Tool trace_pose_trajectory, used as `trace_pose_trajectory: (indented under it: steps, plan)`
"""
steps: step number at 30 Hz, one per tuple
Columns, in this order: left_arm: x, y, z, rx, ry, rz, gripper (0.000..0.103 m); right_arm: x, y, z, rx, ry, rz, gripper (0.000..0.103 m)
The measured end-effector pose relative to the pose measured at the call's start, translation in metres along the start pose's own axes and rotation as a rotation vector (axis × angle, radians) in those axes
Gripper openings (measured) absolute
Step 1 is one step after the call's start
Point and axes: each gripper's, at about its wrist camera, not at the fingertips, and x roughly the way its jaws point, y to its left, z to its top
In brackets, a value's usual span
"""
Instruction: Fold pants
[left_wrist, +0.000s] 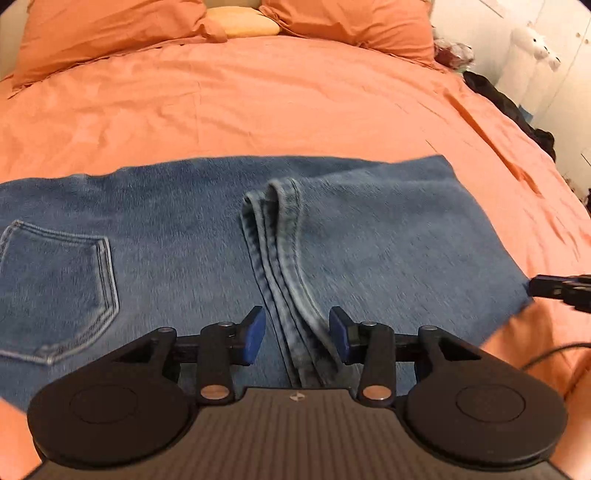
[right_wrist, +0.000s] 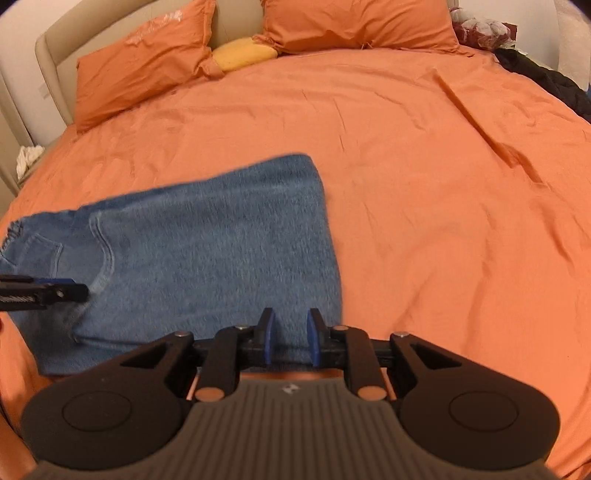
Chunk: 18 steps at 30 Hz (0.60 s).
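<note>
The left gripper (left_wrist: 297, 336) hangs low over the jeans (left_wrist: 229, 236) with its blue pads apart, straddling the bunched leg hems (left_wrist: 275, 236) without pinching them; the risk, as I judge it, is that a closing bite here catches only the top hem of the stack, so the lower layers slide and the fold skews when lifted. The right gripper (right_wrist: 289, 338) sits at the near edge of the denim beside the folded end (right_wrist: 325, 229), its fingers parted with cloth between them; whether the pads press the fabric I cannot tell, and a loose hold there would let that corner drag on the orange duvet (right_wrist: 424, 184). The jeans lie flat on the duvet's near part, already doubled lengthwise, hems brought toward the seat; mid-blue, heavy and stiff-looking, back pocket (left_wrist: 59, 291) up toward the waistband. Beyond them the duvet runs bare and wrinkled to two orange pillows (right_wrist: 144, 66) and a yellow cushion (right_wrist: 243, 53).
</note>
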Motion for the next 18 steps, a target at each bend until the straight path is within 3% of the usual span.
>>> trace_pose_trajectory:
  steps: [4,8,13,16,18]
  plan:
    - [0.011,0.006,-0.004,-0.034,0.055,-0.013,0.044,0.017,-0.011,-0.003,0.054,0.057,0.004,0.012]
    - [0.022,0.006,-0.005,-0.043,0.089,-0.017,0.046,0.049,-0.01,-0.01,0.053,0.225,-0.022,0.004]
    - [0.024,-0.008,-0.006,0.033,0.079,0.03,0.047,0.05,-0.002,-0.01,0.019,0.211,-0.044,0.001]
    - [0.013,-0.01,-0.008,0.047,0.047,0.037,0.048,0.04,0.0,-0.012,0.018,0.196,-0.037,0.006]
    - [0.001,-0.011,-0.008,0.062,0.014,0.073,0.049,0.029,0.004,-0.013,0.003,0.173,-0.02,0.02]
